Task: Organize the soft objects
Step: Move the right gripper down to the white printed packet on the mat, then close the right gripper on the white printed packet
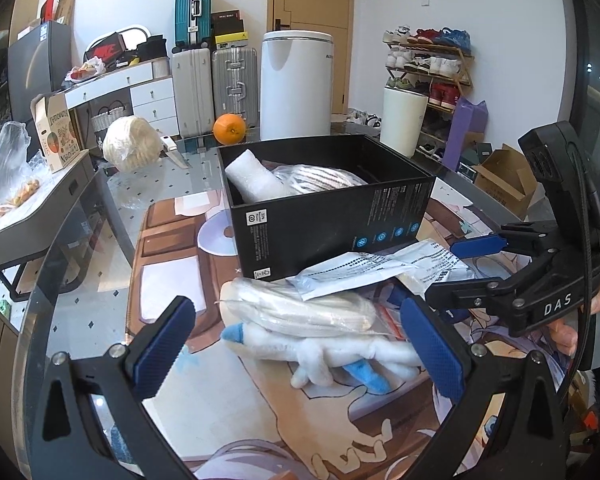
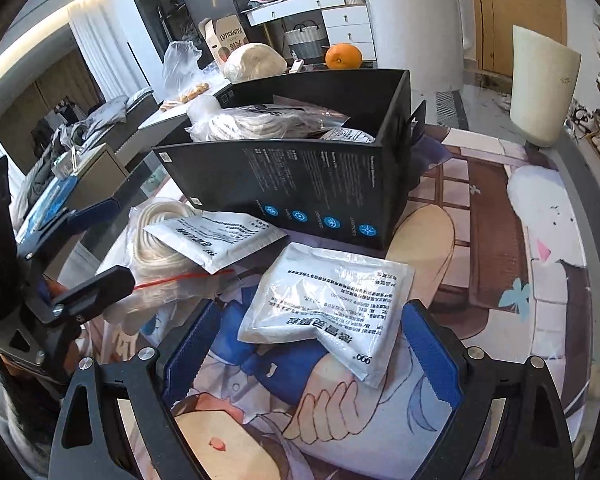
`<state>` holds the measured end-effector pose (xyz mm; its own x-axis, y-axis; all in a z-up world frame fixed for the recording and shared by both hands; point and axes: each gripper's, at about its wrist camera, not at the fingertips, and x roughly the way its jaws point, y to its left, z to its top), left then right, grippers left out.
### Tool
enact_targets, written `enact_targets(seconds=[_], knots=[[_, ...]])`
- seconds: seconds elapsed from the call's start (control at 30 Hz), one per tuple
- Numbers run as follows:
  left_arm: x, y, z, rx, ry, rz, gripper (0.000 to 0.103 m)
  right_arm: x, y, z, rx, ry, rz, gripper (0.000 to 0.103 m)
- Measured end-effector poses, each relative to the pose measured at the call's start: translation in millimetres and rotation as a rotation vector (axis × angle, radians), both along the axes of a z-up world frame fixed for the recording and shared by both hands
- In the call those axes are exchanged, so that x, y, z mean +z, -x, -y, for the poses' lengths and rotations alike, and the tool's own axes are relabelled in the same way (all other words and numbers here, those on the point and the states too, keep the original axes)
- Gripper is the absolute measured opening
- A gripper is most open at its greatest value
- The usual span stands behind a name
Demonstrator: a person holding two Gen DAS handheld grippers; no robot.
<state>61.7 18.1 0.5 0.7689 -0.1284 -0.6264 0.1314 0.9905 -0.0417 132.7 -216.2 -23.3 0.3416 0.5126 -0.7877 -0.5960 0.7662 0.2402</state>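
Note:
A black box [image 1: 332, 216] stands on the printed mat and holds a white foam roll [image 1: 256, 180] and a bagged rope coil [image 1: 320, 178]; it also shows in the right wrist view [image 2: 300, 184]. In front of it lie a bagged white rope [image 1: 300, 308], a white-and-blue plush toy [image 1: 328, 354] and white printed pouches [image 1: 384, 268]. My left gripper [image 1: 300, 348] is open with the plush toy between its fingers. My right gripper [image 2: 312, 352] is open around the near white pouch [image 2: 332, 300]. A second pouch [image 2: 216, 236] rests on the rope bag [image 2: 160, 256].
An orange [image 1: 229, 129], a bagged round bundle [image 1: 130, 144] and a knife [image 1: 176, 152] lie at the table's far side. A white cup [image 1: 402, 120] and a tall white appliance [image 1: 296, 84] stand behind the box. The table's glass edge curves at left.

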Motion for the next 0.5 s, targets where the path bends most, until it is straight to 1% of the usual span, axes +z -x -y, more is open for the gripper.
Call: enact_targets(seconds=[0.13,0.27,0.4,0.5], knots=[[-0.3,0.4,0.2,-0.003,0.000,0.000,0.103,-2.2,-1.9,2.6,-0.025,0.032,0.014,0.093],[-0.6,0.5,0.5,-0.004,0.000,0.002,0.103,-0.1,-0.4,0.5,-0.013,0.023,0.012,0.093],[-0.3,0.8,-0.1,0.000,0.003,0.006,0.103,-0.7,1.1,-8.3,-0.016,0.043,0.021,0.093],[-0.3,1.5,-1.5,0.003,0.001,0.007,0.103,-3.6,2.0,-13.1,-0.035,0.082,0.040,0.094]])
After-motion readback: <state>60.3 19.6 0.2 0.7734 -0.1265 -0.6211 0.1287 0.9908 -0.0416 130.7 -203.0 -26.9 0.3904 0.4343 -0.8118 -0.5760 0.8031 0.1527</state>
